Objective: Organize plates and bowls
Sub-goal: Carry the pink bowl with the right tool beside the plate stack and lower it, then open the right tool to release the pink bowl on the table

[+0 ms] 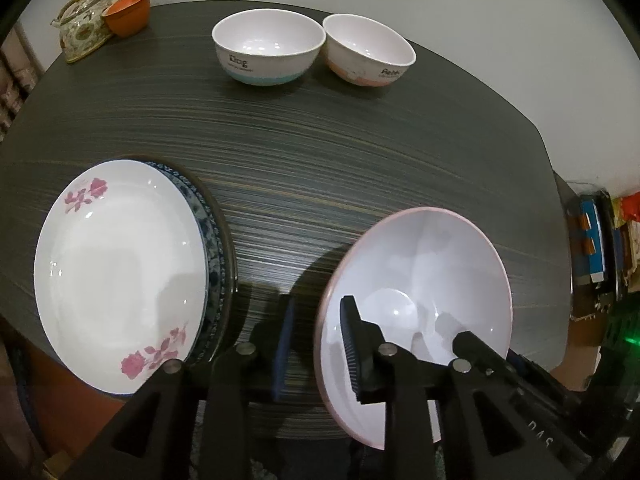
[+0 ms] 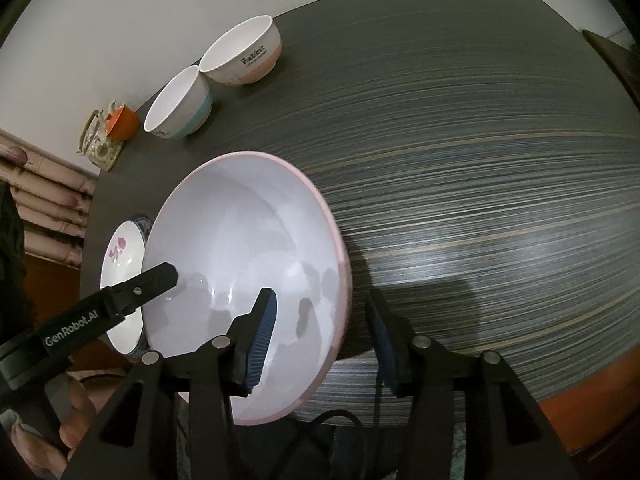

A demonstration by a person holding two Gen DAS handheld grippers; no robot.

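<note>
A large white bowl with a pink rim (image 1: 420,272) (image 2: 240,232) sits near the table's front edge. My left gripper (image 1: 319,300) straddles its left rim, one finger inside and one outside, with a gap on both sides of the rim, so it is open. My right gripper (image 2: 320,294) straddles the opposite rim the same way and is open too. To the left is a white plate with pink flowers (image 1: 116,272) (image 2: 120,264) stacked on a blue-patterned plate (image 1: 212,248). Two small bowls stand at the back, one blue-banded (image 1: 268,48) (image 2: 180,104) and one pink-banded (image 1: 368,52) (image 2: 244,56).
The dark striped table (image 1: 320,152) shows bare surface between the big bowl and the small bowls. A patterned teapot (image 1: 84,20) and an orange cup (image 1: 128,12) stand in the far left corner. A person's hand (image 2: 76,420) holds the left gripper's handle.
</note>
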